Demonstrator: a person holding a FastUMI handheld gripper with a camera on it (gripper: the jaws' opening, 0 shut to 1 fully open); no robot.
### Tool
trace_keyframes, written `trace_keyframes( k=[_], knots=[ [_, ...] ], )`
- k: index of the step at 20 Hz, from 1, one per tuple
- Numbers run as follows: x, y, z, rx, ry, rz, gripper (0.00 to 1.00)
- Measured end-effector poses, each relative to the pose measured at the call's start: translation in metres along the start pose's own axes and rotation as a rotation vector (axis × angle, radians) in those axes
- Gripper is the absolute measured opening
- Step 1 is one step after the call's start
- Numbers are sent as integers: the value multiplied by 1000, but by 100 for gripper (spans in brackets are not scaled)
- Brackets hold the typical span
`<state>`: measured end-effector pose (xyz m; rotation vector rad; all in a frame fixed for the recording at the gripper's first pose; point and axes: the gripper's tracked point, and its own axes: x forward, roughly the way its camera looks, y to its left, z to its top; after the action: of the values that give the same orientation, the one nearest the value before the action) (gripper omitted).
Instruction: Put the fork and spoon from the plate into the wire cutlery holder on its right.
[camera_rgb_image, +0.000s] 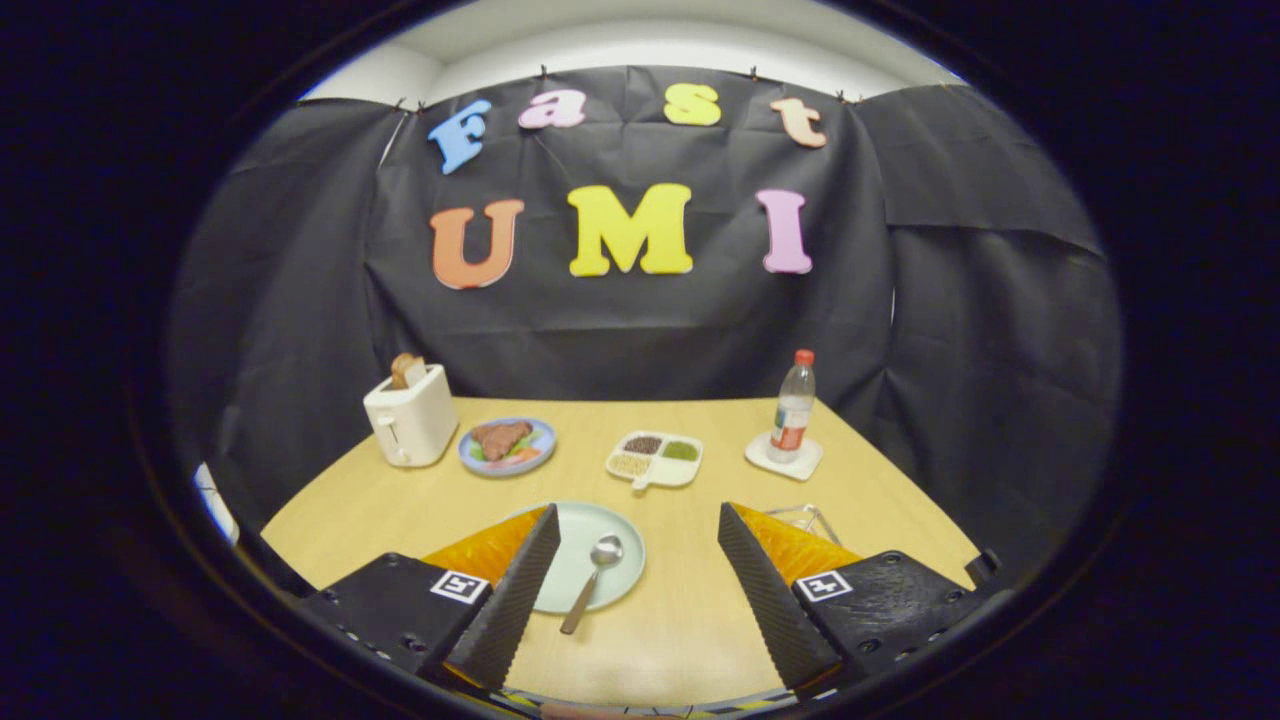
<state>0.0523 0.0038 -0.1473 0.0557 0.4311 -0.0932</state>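
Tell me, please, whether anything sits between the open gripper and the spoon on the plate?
Nothing visible does. The gripper is open, and the spoon lies on the plate between its fingers, with bare table beside it. The wire holder stands just beyond the right finger.

So on the wooden table (700, 620) there's a white toaster (410, 418) at the far left with toast sticking up out of it. Just beside it sits a blue plate of food (507, 446), looks like meat and greens. Then a white divided dish (655, 458) with three fillings, and off to the right a plastic bottle (793, 408) standing upright on a white coaster (783, 457).
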Motion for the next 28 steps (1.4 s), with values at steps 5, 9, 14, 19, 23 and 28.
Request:
trace_keyframes(
  k=[5, 9, 14, 19, 23, 28],
  knots=[
    [32, 8, -49, 42, 218, 9, 96],
    [46, 23, -76, 4, 315, 23, 96],
    [57, 45, -112, -23, 455, 69, 93],
    [65, 46, -148, -21, 610, 45, 85],
    [76, 48, -152, -17, 663, 35, 79],
    [86, 50, -158, -23, 705, 16, 64]
  ],
)
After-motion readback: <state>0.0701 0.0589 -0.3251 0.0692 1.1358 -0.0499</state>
